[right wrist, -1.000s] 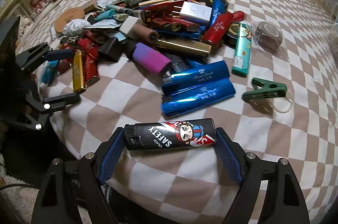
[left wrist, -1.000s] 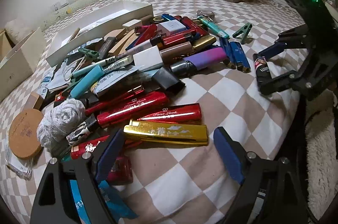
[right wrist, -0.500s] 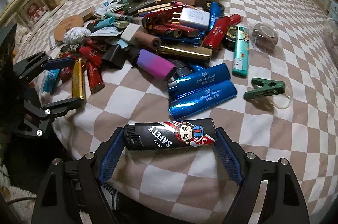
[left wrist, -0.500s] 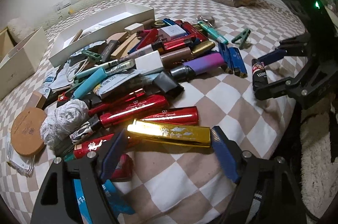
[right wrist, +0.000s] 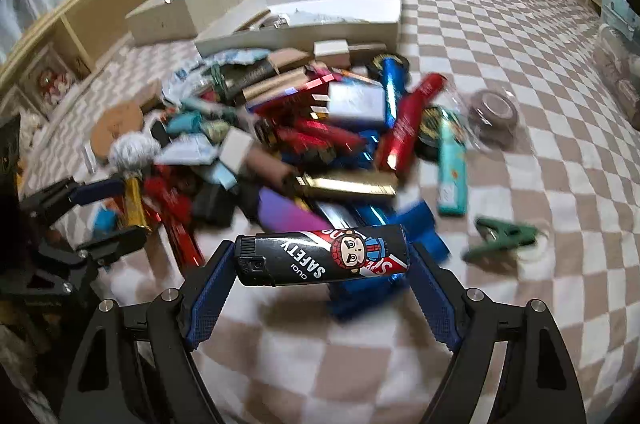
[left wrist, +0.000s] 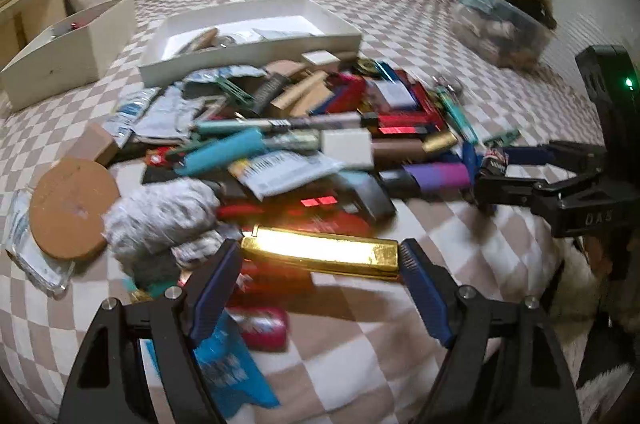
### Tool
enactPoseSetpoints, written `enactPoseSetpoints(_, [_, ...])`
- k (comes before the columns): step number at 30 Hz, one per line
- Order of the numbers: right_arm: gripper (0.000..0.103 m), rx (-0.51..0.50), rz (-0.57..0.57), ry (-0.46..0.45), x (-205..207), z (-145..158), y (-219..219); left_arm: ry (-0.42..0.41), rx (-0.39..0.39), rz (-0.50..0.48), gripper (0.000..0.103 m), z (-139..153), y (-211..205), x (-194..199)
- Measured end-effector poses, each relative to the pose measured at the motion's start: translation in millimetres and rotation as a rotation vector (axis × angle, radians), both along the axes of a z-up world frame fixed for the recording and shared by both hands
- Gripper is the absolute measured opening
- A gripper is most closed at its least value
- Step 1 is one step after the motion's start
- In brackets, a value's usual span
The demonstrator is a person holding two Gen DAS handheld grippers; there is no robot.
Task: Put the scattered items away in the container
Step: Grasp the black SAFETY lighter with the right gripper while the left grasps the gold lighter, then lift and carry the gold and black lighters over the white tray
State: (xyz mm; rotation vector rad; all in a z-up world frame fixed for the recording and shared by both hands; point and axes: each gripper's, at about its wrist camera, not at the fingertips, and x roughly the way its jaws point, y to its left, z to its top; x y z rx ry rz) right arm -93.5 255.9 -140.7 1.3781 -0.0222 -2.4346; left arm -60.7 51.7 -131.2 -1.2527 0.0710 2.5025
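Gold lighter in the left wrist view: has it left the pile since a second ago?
Yes. The gold lighter is clamped end to end in the left gripper, lifted off the red lighters it lay against.

Left gripper (left wrist: 320,258): fingers clamp gold lighter (left wrist: 320,254) endwise.
Pile (left wrist: 288,143): lighters, packets on checkered bed (left wrist: 400,364).
White tray (left wrist: 248,61): behind pile.

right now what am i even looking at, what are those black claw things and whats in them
These are two handheld tools, each with a two-finger claw and a camera looking along the fingers. There is no robot arm. One picture is from the left tool, the other from the right. The left claw grips a gold lighter by its ends. The right claw grips a black lighter printed SAFETY. Below lies a checked blanket with a pile of lighters, pens and packets. Behind the pile sits a white box, probably the container.
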Motion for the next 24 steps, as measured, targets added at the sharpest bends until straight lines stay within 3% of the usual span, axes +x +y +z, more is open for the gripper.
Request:
enactPoseSetpoints(8, [0.084, -0.023, -0.007, 0.07, -27.6, 22.1, -22.0, 0.053, 0.039, 0.081, 0.08, 21.4, -16.9, -29.6])
enactPoseSetpoints(24, [0.084, -0.011, -0.052, 0.181, -79.6, 67.4, -37.2, 0.16, 0.03, 0.121, 0.08, 64.0, -26.5, -84.5])
